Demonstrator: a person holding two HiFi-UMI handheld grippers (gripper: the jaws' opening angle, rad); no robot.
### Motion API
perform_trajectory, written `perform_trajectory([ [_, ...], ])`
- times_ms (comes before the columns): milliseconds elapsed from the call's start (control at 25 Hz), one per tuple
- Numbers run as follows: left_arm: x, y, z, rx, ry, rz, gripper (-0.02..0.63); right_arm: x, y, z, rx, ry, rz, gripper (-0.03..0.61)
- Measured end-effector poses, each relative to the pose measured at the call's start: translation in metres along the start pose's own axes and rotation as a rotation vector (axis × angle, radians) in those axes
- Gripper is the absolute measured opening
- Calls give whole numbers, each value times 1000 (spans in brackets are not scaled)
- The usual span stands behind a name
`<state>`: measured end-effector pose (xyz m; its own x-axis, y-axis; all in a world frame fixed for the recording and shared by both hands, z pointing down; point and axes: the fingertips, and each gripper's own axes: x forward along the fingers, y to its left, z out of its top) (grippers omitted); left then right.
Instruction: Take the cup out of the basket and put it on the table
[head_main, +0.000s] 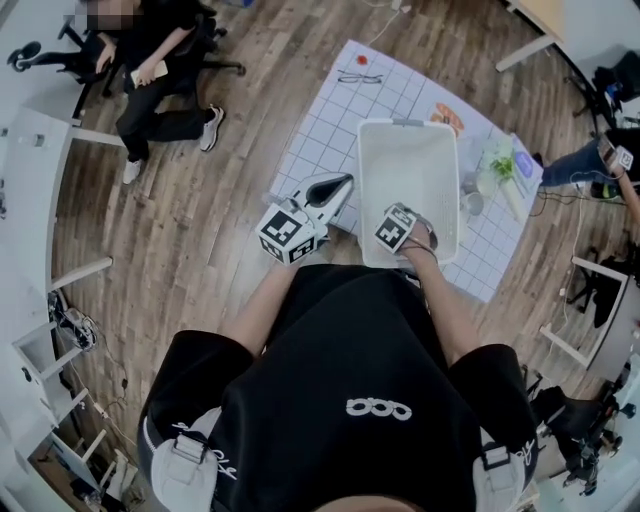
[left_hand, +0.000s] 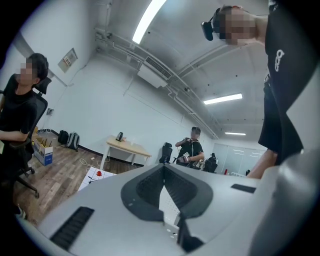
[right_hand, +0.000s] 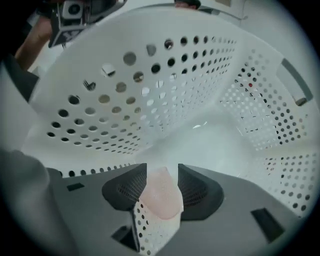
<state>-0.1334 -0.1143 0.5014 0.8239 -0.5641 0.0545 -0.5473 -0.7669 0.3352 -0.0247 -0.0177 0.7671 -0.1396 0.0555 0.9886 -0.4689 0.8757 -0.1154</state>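
Note:
A white perforated basket (head_main: 410, 125) stands on the grid-patterned mat (head_main: 320, 130) on the table. My right gripper (head_main: 415, 236) points down inside the basket at its near end. In the right gripper view a pale pink translucent cup (right_hand: 161, 196) sits low by the basket wall (right_hand: 150, 100), between the jaws of the right gripper (right_hand: 162, 176), which stand wide without clearly pressing it. The cup is hidden in the head view. My left gripper (head_main: 343, 184) hovers level just left of the basket, shut and empty; in its own view the left gripper (left_hand: 164, 169) faces the room.
Right of the basket lie a clear glass (head_main: 473, 203), green and white items (head_main: 500, 165) and an orange item (head_main: 447, 117). Spectacles (head_main: 360, 77) rest at the mat's far end. A seated person (head_main: 150, 70) is at far left, another person (head_main: 610, 160) at right.

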Motion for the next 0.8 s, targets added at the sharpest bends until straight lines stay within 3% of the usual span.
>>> perform_trajectory([
  [320,-19,25,7,-4,9,-23,8,32,3,-19,56,164,50,193],
  [520,-23,32,8,-3,17,-37,8,41,-4,-38,33,243,10,190],
  [800,-22,29,7,-6,33,-74,8,43,-25,-54,-3,295,-99,89],
])
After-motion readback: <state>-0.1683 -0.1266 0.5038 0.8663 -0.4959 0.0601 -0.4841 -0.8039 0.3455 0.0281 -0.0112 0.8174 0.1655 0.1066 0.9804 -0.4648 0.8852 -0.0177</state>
